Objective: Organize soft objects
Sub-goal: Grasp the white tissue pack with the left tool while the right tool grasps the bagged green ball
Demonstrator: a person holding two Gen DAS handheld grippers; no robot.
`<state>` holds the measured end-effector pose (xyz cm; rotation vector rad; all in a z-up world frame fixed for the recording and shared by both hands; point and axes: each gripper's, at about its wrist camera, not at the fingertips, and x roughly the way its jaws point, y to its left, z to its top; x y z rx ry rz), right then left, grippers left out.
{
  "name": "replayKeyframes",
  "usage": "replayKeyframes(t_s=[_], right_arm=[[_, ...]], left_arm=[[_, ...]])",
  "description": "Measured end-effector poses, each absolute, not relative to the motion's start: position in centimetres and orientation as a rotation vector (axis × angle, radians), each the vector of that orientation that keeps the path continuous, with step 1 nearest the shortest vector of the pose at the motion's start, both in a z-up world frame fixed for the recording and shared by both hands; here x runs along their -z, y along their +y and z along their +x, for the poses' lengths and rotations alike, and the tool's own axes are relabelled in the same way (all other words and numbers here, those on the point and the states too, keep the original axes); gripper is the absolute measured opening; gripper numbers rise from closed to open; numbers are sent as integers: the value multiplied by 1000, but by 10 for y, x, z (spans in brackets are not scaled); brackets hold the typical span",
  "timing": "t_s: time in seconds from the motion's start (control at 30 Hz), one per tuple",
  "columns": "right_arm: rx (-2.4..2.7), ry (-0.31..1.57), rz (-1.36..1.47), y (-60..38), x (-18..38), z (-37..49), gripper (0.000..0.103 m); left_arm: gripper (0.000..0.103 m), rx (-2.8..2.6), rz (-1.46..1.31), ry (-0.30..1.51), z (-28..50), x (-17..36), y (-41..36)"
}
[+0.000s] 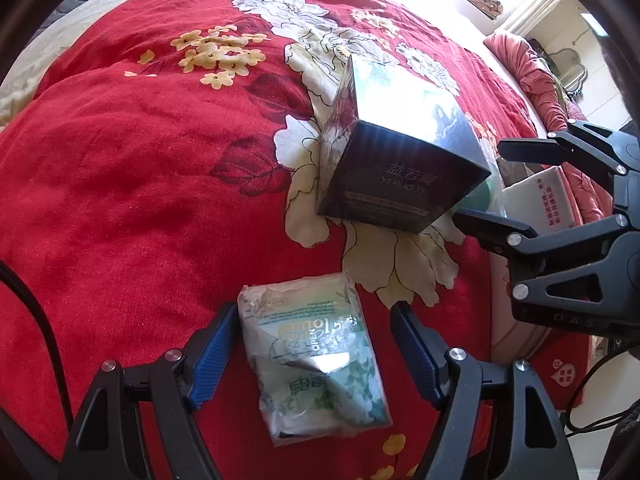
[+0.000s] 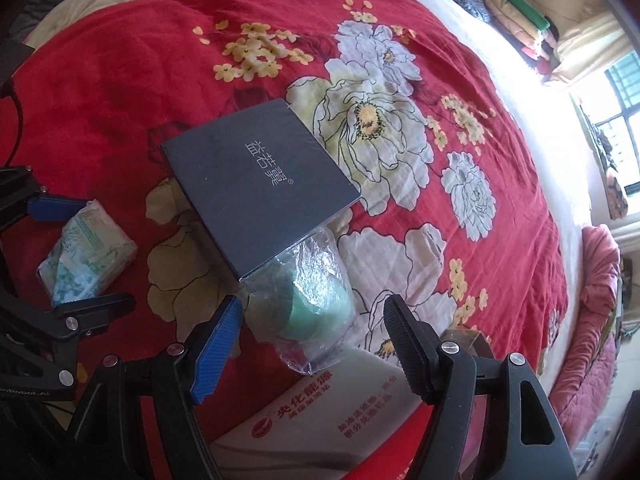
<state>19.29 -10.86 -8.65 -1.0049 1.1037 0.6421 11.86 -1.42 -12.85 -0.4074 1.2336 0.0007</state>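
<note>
Tissue pack (image 1: pixel 316 356) between wide-spread fingers of left hand-held gripper (image 1: pixel 314 320), untouched, on blanket (image 1: pixel 140 160).

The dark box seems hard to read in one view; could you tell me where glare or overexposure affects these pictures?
Left wrist view: sunlight streaks the dark box, washing out its top face, and the window corner is blown out. Right wrist view: the same box is evenly lit and its lettering legible; the window side of the bed is overexposed. Both bend strongly at the edges.

Red flowered blanket (image 2: pixel 120 80) over the bed; pink quilt (image 2: pixel 592 320) bunched at its edge; window (image 2: pixel 624 92); folded clothes (image 2: pixel 516 20) stacked beyond.
</note>
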Motion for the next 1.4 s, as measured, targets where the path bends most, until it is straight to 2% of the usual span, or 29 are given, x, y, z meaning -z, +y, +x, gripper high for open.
replayKeyframes(t_s=[0.13,0.2,0.23,0.33,0.57,0.67,0.9,1.4], right_arm=[[-622,1134,-1045,-106,101,200,73],[-610,1162,-1054,-106,109,204,61],[-601,1173,-1056,-106,113,206,50],[-601,1153,-1034,-108,114,206,47],[-591,1102,-917,-122,91,199,45],[-585,1064,-865,-127,76,190,45],[-591,994,-679,-147,37,158,45],[-561,834,-300,-173,-36,89,45]], left_arm=[[76,-1,-387,1217,121,129,-16],[75,4,-382,1209,121,130,-15],[74,4,-377,1206,120,129,-15],[64,-5,-358,1200,119,129,-14],[49,31,-328,1185,111,127,-8],[48,43,-314,1179,107,125,-7],[46,66,-322,1148,95,112,-2],[46,33,-233,980,57,41,-3]])
